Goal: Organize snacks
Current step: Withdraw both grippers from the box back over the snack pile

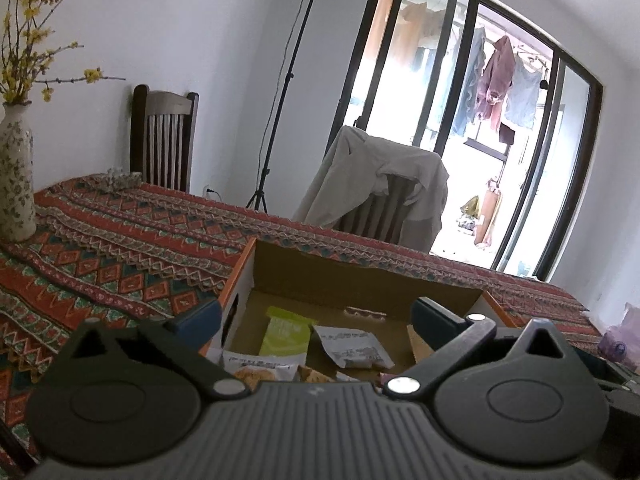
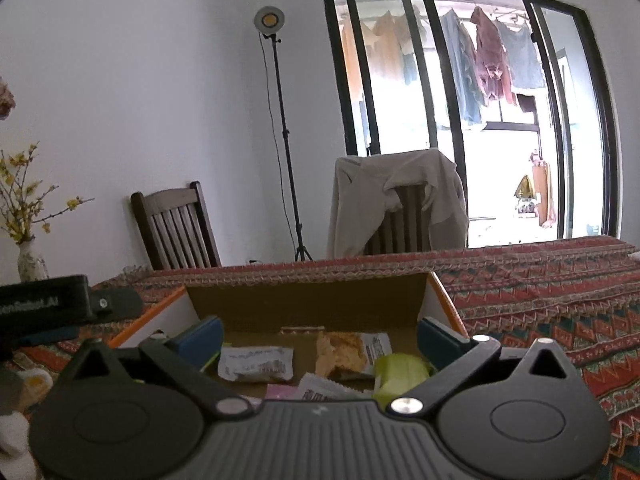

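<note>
White walls and a dark-framed glass door [image 1: 472, 128] with laundry hanging outside back the scene; we see a light stand [image 1: 288, 92] in the corner and two wooden chairs, one bare [image 1: 166, 140], one draped with a beige jacket [image 1: 380, 184]. Red patterned tablecloth [image 1: 120, 248] covers the table, with a flowered vase [image 1: 16, 176] holding yellow-blossom branches at its far left.

We find the cardboard box [image 1: 360, 280] open on the cloth, orange-edged white side walls, brown inside. Snacks lie loose on its floor: a green packet [image 1: 286, 332], a white printed packet [image 1: 352, 346] just beside it, a cookie-picture packet [image 1: 256, 368] nearest the left camera. From the right wrist view we see the same box [image 2: 308, 300] with a white packet [image 2: 256, 364], an orange-brown snack packet [image 2: 344, 352], the green packet [image 2: 400, 372] and a bit of pink wrapper [image 2: 280, 392], partly hidden by the gripper body.

Left gripper [image 1: 316, 316] hangs over the box's near edge, jaws spread wide, nothing between the blue pads [image 1: 432, 316]; one pad sits outside the left wall. Right gripper [image 2: 320, 336] is likewise spread wide over the box, pads [image 2: 200, 336] clear of the packets, gripping nothing. In the right view we see part of the other black gripper [image 2: 48, 304] at the left edge, beside the box.
</note>
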Demonstrator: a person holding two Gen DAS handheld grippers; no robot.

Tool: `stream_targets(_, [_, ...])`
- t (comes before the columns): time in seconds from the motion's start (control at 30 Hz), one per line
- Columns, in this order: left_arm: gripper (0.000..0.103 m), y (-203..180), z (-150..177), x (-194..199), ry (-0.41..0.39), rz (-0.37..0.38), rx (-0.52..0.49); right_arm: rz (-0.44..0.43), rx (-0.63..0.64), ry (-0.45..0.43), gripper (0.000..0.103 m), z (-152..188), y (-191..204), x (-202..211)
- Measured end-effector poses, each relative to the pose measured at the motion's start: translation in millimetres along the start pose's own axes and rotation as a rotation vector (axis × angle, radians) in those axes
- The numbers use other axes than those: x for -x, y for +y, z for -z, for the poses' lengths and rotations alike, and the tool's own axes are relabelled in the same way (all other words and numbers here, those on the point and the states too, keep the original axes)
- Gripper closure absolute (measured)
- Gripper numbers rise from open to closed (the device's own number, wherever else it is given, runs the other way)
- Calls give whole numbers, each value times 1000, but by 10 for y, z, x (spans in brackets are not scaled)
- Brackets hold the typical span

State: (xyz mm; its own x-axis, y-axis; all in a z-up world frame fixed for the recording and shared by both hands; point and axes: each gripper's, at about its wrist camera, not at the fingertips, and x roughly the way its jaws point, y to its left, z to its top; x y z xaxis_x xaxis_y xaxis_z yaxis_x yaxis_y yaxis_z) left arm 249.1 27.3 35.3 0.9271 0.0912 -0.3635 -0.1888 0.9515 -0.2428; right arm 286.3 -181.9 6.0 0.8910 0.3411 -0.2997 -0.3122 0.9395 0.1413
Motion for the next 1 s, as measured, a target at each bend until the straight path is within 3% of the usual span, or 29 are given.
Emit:
stream_targets(0.47, [0,2,-55,423,-21,14,14,31,59,-5,0,-144,131,464])
stream_targets(0.7, [0,89,80,700,-30,-6,-37,33,86,24,0,43,178,723])
stream_targets(1.0, [0,366,360,941,19,-43,-49,39,90,86,0,360,161,1011])
